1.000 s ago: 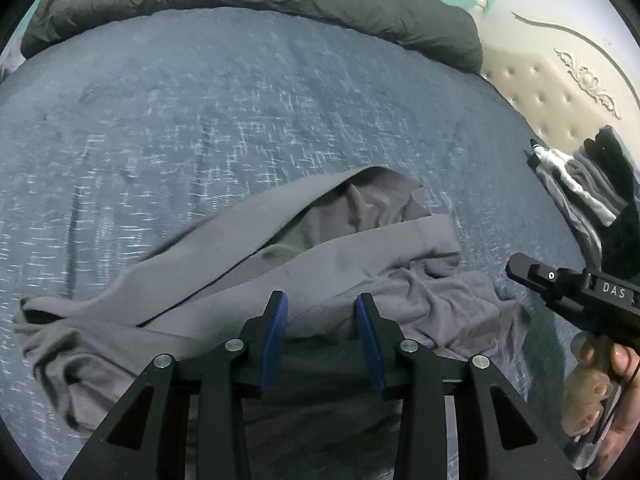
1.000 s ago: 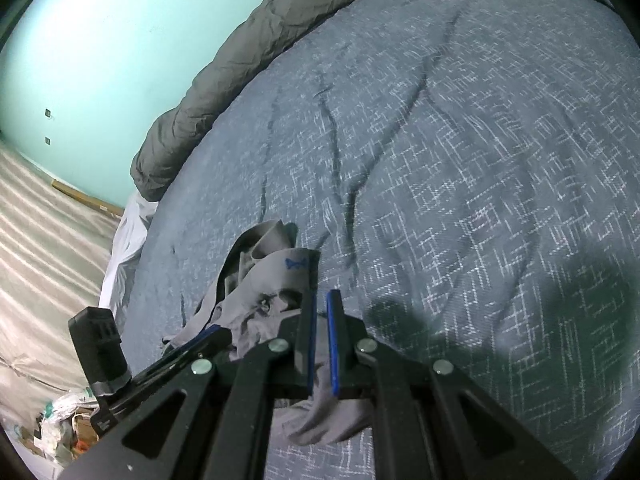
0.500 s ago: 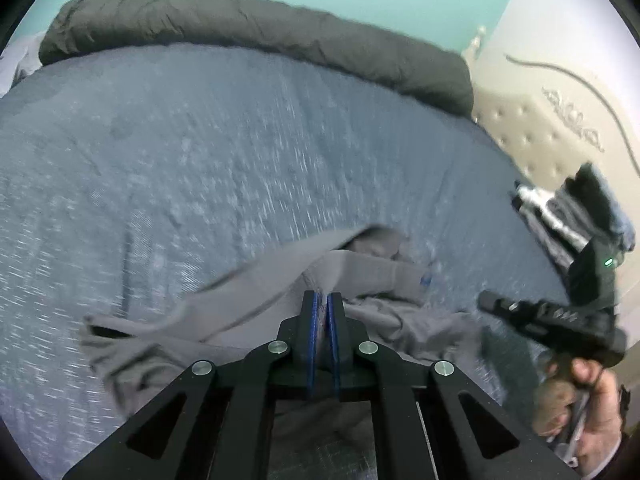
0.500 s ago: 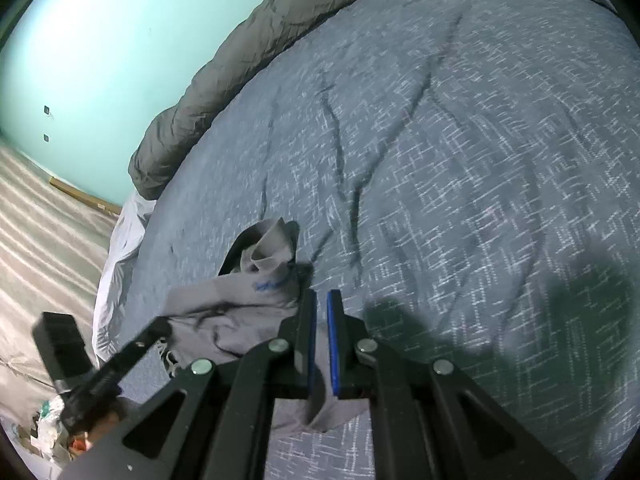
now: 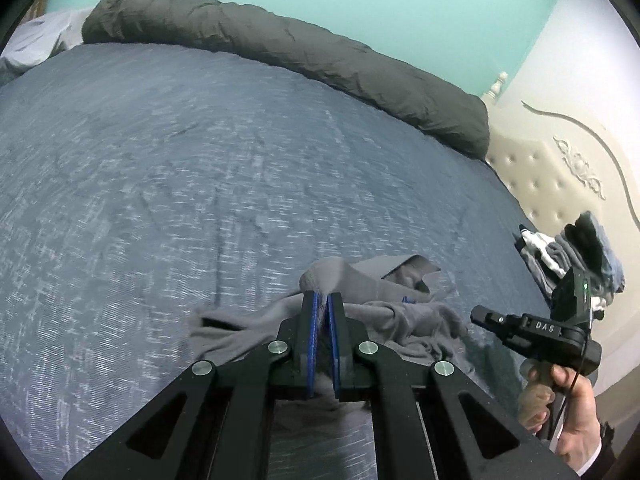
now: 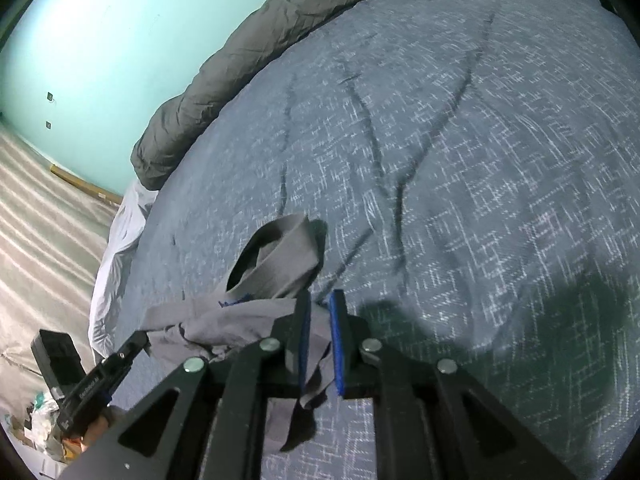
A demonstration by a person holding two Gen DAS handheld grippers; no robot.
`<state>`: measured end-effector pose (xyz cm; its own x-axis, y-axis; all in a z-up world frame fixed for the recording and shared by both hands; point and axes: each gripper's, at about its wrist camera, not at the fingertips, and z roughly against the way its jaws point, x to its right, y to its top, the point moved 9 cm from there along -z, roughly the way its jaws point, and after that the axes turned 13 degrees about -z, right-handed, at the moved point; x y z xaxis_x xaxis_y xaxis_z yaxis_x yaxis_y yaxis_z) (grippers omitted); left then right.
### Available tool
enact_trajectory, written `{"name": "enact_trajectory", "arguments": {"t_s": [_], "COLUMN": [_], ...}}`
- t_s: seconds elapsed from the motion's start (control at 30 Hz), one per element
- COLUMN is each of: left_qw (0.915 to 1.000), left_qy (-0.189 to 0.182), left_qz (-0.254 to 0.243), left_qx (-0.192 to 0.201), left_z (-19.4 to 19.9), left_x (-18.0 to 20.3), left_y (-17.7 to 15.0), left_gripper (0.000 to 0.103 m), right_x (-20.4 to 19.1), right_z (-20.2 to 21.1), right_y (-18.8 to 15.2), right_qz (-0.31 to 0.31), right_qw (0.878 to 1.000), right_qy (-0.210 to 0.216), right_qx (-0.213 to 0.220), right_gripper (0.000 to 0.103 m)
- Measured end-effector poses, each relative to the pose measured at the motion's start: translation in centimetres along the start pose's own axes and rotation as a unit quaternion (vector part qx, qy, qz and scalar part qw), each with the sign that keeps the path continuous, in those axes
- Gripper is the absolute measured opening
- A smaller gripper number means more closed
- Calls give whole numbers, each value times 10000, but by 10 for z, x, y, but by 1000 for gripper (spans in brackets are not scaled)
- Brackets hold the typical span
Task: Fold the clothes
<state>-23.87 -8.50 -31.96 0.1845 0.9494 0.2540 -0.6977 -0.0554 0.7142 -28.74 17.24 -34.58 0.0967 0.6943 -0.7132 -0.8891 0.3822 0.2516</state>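
Grey garment bunched on the bed, both grippers on it.

We're seeing the grey garment (image 5: 384, 312) lying crumpled near the bed (image 5: 160, 184) edge closest to us. Left gripper (image 5: 322, 300) is pinching a raised fold, fingers together on cloth. Right gripper (image 6: 320, 304) jaws have just been opening slightly, cloth hanging between them, pads no longer pressing.

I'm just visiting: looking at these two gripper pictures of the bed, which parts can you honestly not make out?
- Grey garment: its kind is unclear in both views; it lies bunched, and the left gripper covers its near part.
- Whether the right gripper pinches the cloth: its fingers hide the contact.
- Clothes pile, left wrist view: small and far off.
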Motion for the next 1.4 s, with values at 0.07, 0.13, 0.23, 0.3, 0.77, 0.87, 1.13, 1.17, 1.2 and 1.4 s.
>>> {"name": "enact_trajectory", "arguments": {"t_s": [0.07,0.13,0.23,0.3,0.77,0.87,1.13,1.17,1.2,1.4], "left_qw": [10000,10000,9999,10000,9996,9992,9996,9997,9997,9997], "left_qy": [-3,-9,-24,-17,143,191,67,53,39,-11], "left_qz": [29,57,94,93,187,267,196,184,179,161], "left_qx": [-9,0,26,22,154,208,165,164,163,161], "left_z": [1,2,5,6,25,31,33,33,33,32], "left_x": [-3,-5,-10,-12,-43,-54,-57,-57,-56,-55], "left_y": [-2,-2,-4,-5,-9,-11,-17,-18,-18,-19], "left_gripper": [6,6,6,6,6,6,6,6,6,6], "right_x": [-1,-2,-4,-5,-24,-29,-50,-51,-53,-57], "right_z": [-2,-4,-8,-11,-39,-44,-61,-63,-65,-70], "right_y": [2,4,5,6,-1,-3,-14,-15,-16,-20], "right_qz": [1,-13,-31,-27,32,77,290,316,343,590], "right_qw": [10000,10000,10000,10000,9999,9998,9990,9989,9988,9977], "right_qy": [-5,-9,-13,-13,91,97,244,249,255,229], "right_qx": [16,33,36,24,-132,-140,-242,-242,-245,-242], "right_gripper": [18,22,25,27,30,30,30,30,30,9]}}
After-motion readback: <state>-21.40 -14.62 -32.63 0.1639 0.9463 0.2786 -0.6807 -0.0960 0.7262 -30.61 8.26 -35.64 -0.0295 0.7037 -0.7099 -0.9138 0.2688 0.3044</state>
